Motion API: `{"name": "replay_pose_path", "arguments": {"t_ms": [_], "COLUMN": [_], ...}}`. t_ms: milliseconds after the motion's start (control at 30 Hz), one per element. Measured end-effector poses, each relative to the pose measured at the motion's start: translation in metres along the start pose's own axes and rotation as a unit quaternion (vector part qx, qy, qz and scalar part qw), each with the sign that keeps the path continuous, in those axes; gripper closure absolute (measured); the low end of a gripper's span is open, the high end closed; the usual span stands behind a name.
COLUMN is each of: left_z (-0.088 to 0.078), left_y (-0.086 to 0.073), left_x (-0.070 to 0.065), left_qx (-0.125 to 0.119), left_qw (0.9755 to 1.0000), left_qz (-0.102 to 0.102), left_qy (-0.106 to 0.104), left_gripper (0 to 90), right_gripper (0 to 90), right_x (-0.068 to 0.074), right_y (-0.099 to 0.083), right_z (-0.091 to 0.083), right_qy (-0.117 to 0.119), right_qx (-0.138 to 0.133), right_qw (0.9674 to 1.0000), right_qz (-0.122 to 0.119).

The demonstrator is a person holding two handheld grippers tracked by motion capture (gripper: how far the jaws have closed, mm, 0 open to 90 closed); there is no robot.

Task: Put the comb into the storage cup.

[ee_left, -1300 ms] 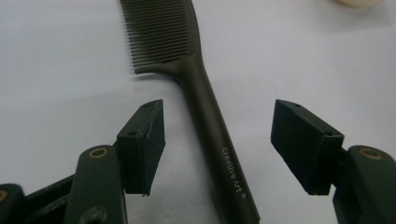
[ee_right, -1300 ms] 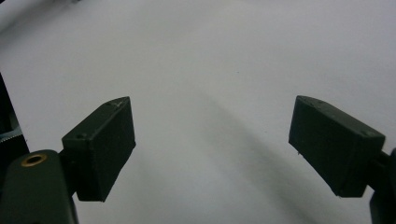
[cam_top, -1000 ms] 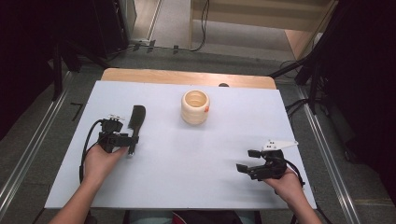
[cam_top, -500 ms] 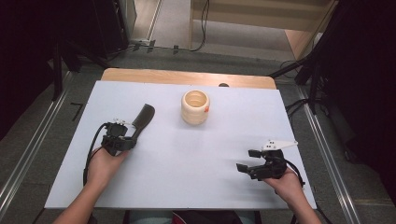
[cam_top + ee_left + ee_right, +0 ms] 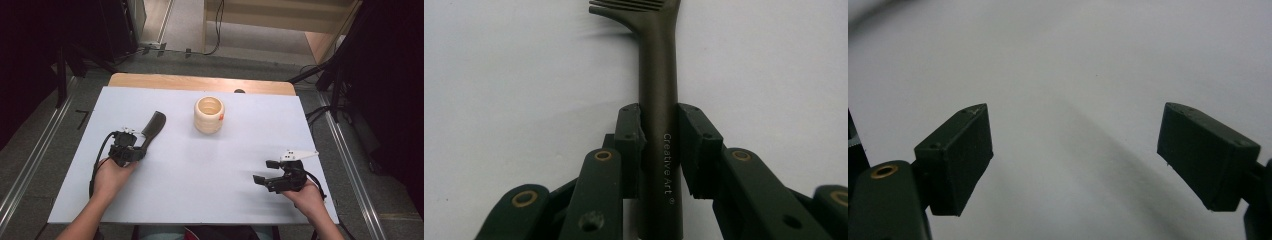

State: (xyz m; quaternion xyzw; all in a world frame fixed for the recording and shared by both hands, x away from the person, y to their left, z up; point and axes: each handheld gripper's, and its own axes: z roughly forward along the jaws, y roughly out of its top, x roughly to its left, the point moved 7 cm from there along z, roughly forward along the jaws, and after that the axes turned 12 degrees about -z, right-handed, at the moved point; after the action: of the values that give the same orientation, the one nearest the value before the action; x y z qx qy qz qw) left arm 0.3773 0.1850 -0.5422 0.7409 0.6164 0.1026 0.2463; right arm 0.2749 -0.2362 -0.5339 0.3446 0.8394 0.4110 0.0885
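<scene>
On the near right of the white table top (image 5: 200, 175), the right gripper (image 5: 264, 179) is held low over the surface, its jaws spread wide with nothing but bare white sheet between them, as seen in the right gripper view (image 5: 1075, 155). A grey three-cornered plate is carried on its top, pointing toward 3 o'clock.

At the near left, the left gripper (image 5: 136, 150) is held by a hand (image 5: 112, 172) entering from the bottom edge. Its jaws have just been closing and are now clamped on the handle of a dark brown, matte, long-handled comb-headed tool (image 5: 658, 100); both pads (image 5: 630, 142) are pressed against the handle's sides. The words "Creative Art" are printed along the handle. From the gripper, the tool (image 5: 152, 126) extends toward 1 o'clock across the sheet; whether its far end rests on the table or is lifted slightly cannot be told from above.

Farther off, toward 12 o'clock, a pale cream ribbed cylindrical open-topped pot (image 5: 209, 114) stands upright, well apart from both grippers.
</scene>
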Motion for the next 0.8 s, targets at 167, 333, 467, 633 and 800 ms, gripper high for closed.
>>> {"name": "replay_pose_path", "arguments": {"t_ms": [167, 333, 467, 633, 800], "left_z": [-0.001, -0.006, -0.015, -0.026, -0.032], "left_y": [0.002, 0.005, 0.009, 0.012, 0.014], "left_x": [0.002, 0.007, 0.010, 0.007, 0.002], "left_qx": [0.003, -0.005, -0.017, -0.028, -0.034], "left_qw": [0.9999, 0.9998, 0.9985, 0.9948, 0.9915], "left_qz": [-0.008, -0.013, -0.028, -0.042, -0.046], "left_qy": [-0.014, -0.016, -0.045, -0.088, -0.117], "left_gripper": [73.4, 73.4, 73.3, 73.3, 73.2], "right_gripper": [12.7, 12.7, 12.7, 12.7, 12.7], "right_x": [-0.001, -0.002, -0.002, -0.002, -0.002], "right_y": [0.000, 0.000, -0.001, -0.001, -0.001], "right_z": [-0.001, -0.003, -0.002, -0.002, -0.002], "right_qy": [-0.001, -0.003, -0.002, -0.002, -0.003], "right_qx": [-0.001, -0.003, -0.002, -0.002, -0.001], "right_qw": [1.0000, 1.0000, 1.0000, 1.0000, 1.0000], "right_qz": [0.001, 0.003, 0.003, 0.002, 0.003]}}
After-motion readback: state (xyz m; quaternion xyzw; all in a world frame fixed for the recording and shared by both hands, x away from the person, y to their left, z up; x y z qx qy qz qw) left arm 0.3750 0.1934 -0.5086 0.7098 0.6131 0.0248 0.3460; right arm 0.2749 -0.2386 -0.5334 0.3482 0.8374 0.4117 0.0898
